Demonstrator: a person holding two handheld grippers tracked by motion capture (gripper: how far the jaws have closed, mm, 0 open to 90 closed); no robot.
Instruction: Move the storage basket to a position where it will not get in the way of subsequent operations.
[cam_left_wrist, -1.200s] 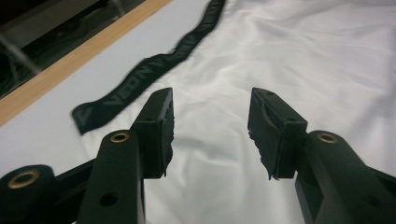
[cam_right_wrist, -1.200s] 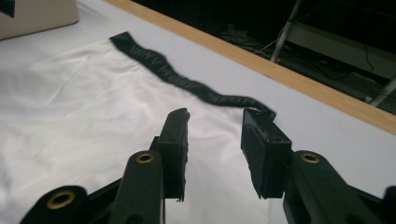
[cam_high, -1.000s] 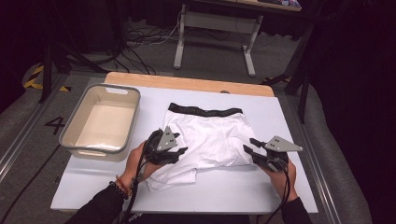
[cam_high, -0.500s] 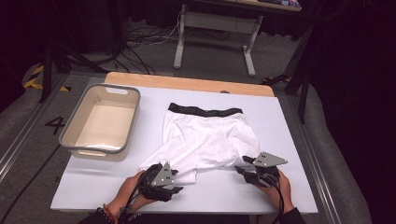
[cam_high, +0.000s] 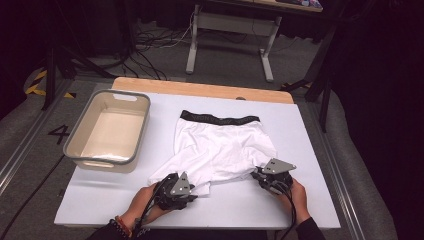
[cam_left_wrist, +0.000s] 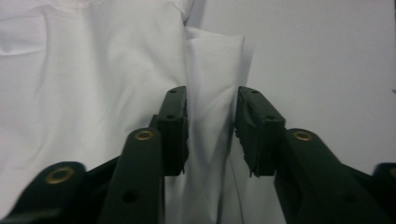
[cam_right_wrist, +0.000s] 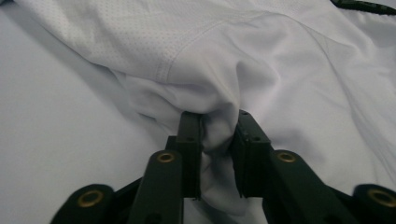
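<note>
Nearest, both hands sit at the tabletop's (cam_high: 250, 210) front edge, each holding a gripper at a leg hem of the white boxer shorts (cam_high: 220, 150). Left gripper (cam_high: 192, 192): in the left gripper view its fingers (cam_left_wrist: 173, 126) straddle a raised fold of the near leg hem, having just been closing; the cloth fills the gap and the pads look to be pressing it, though a sliver of slack may remain on one side. Right gripper (cam_high: 260, 176): in the right gripper view its fingers (cam_right_wrist: 190, 140) are clamped on a bunched pinch of the other leg hem, also just closed; the fabric puckers out above them.

Judgement: gripping both hem corners at once gives two anchor points, so the garment can be lifted or folded evenly rather than dragged askew.

Middle: the shorts lie flat on the white tabletop, centre-right, legs toward the person, the left leg splayed outward. The black waistband (cam_high: 220, 119) lies at the far side, straight and unheld, likely the fold target.

Left of the shorts, apart from them: a grey-rimmed beige bin (cam_high: 80, 155), probably the garment's destination.

Far: wooden strip (cam_high: 200, 90) along the back edge, then floor cables and a metal stand (cam_high: 230, 25).
</note>
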